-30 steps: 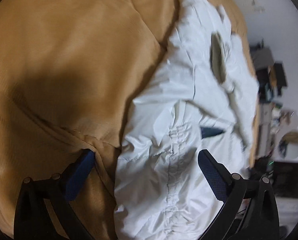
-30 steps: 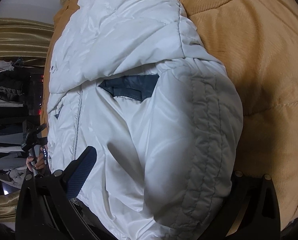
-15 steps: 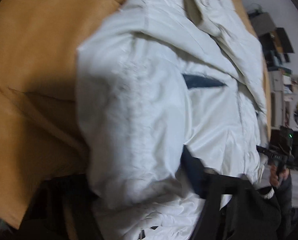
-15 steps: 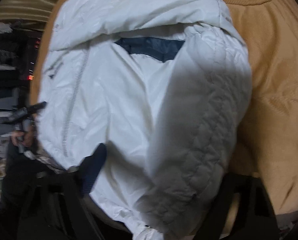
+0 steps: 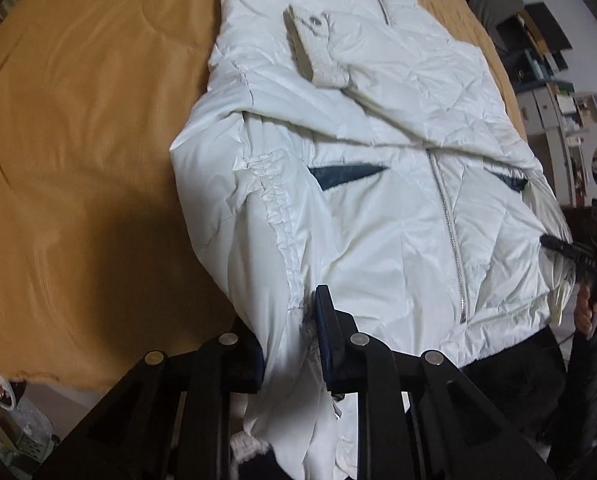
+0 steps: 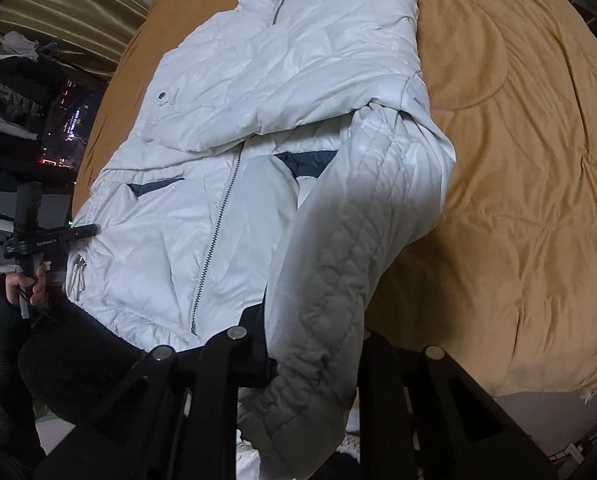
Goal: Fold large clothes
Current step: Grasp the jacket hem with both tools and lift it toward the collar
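On the left, the left gripper (image 5: pixel 290 344) is clamped on the bottom hem corner of a white puffer jacket (image 5: pixel 378 168), pinching the fabric along its puckered side seam. The jacket lies front up on a mustard quilt (image 5: pixel 78 128) covering the bed, its hem at the near edge and its collar toward the far edge. One sleeve is already laid across the chest, with its ribbed cuff (image 5: pixel 316 54) lying on top, so the body is narrowed for a lengthwise fold. The zipper (image 5: pixel 448 224) runs down the middle between two dark blue pocket openings (image 5: pixel 346 174). On the right, the right gripper (image 6: pixel 312 354) is closed on the opposite hem corner, holding the bunched, quilted side of the jacket (image 6: pixel 338 264). Both corners are held at once, probably to carry the hem up toward the collar evenly.
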`<move>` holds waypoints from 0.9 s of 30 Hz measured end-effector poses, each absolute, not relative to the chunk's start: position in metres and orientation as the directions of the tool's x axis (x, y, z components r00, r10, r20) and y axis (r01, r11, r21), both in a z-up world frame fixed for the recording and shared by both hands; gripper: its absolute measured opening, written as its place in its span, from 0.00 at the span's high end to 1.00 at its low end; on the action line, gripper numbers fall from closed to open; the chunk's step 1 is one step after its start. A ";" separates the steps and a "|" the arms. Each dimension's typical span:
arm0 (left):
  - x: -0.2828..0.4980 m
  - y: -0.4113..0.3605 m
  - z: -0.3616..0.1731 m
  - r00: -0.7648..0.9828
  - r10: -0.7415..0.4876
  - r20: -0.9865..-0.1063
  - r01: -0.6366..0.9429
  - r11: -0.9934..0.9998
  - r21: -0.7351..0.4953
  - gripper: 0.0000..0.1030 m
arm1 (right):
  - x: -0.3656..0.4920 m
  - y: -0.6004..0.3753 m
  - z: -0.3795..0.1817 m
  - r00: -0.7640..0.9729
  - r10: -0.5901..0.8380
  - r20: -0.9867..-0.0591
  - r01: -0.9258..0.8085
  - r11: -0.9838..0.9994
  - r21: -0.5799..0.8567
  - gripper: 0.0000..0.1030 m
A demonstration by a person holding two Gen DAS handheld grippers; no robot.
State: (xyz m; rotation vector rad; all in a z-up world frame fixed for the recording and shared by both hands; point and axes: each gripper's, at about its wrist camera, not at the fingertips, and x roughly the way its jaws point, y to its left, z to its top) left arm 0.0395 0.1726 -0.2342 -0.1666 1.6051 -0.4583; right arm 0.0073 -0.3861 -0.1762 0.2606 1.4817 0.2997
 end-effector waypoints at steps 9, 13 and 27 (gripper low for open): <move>0.077 0.218 -0.229 -0.040 -0.521 -0.853 0.002 0.854 -0.521 0.81 | -0.012 -0.422 -0.195 0.021 0.466 -0.884 0.099 0.879 0.466 0.82; 0.154 0.222 -0.201 0.157 -0.559 -0.814 -0.077 0.815 -0.575 0.84 | 0.059 -0.429 -0.173 0.134 0.510 -0.850 0.129 0.841 0.525 0.82; 0.257 0.231 -0.137 0.519 -0.371 -0.770 -0.149 0.848 -0.509 0.79 | 0.308 -0.439 -0.309 0.285 0.567 -0.773 0.391 0.667 0.634 0.83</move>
